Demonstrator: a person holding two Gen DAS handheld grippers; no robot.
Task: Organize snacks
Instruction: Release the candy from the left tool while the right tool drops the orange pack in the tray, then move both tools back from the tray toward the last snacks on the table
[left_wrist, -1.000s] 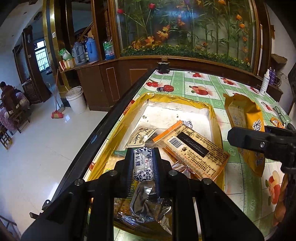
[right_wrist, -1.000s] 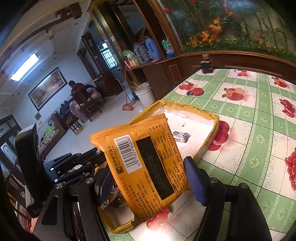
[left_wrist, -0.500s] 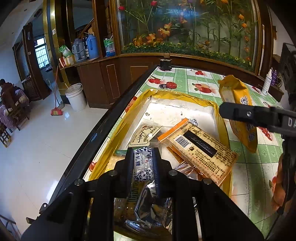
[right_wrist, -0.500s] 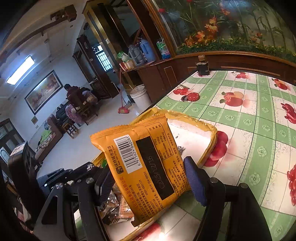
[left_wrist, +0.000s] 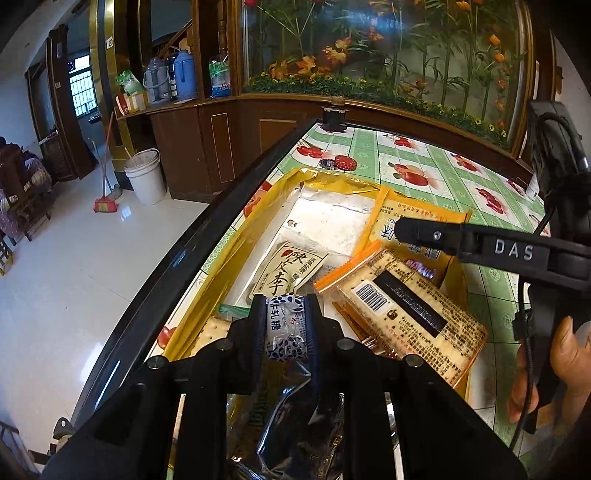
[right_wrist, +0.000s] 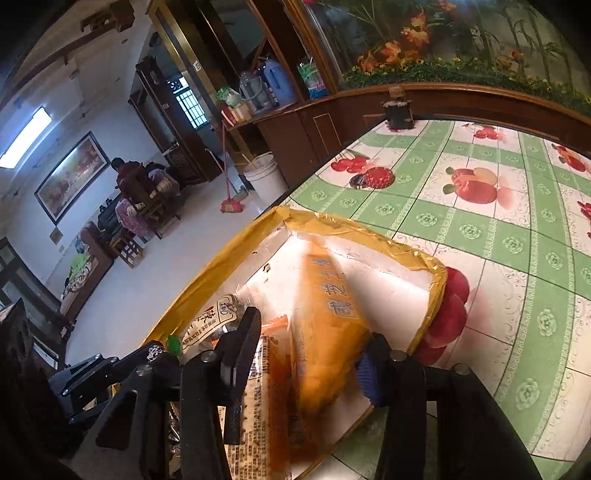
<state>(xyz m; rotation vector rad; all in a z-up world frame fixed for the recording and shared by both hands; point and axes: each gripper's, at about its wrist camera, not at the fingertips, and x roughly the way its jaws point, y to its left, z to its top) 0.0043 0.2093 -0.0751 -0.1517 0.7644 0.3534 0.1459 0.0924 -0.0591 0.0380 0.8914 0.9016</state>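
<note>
The left claw (left_wrist: 286, 325) is clamped shut on a small blue-and-white candy bar (left_wrist: 285, 332), held above the near end of the gold tray (left_wrist: 221, 258); this grip is unchanged from a second ago. The right claw (right_wrist: 306, 350) was wide around an orange packet (right_wrist: 328, 332) a second ago, with the packet held upright over the tablecloth (right_wrist: 480, 236). It has since been carried over the tray, and its jaws have just been closing in. The packet is now seen blurred between them, tilted and lying across the snacks in the tray; whether the pads press on it cannot be told.

In the tray, two orange packets are counted: the one at the right claw and a second one (left_wrist: 402, 314), barcode up, beneath it. One cream sachet (left_wrist: 288, 273) with large brown characters lies on the white tray floor, one cracker pack (left_wrist: 212, 332) at the near left, and crumpled silver wrappers (left_wrist: 295, 424) under the left claw.

A hand (left_wrist: 554, 369) is seen on the right claw's handle at the right edge of the left view. On the tablecloth beyond the tray lie one red cap (right_wrist: 376, 177) and one dark jar (right_wrist: 397, 112). On the floor stand one white bucket (left_wrist: 146, 177) and one red broom (left_wrist: 105, 205). A seated person (right_wrist: 129, 177) is visible far off.
</note>
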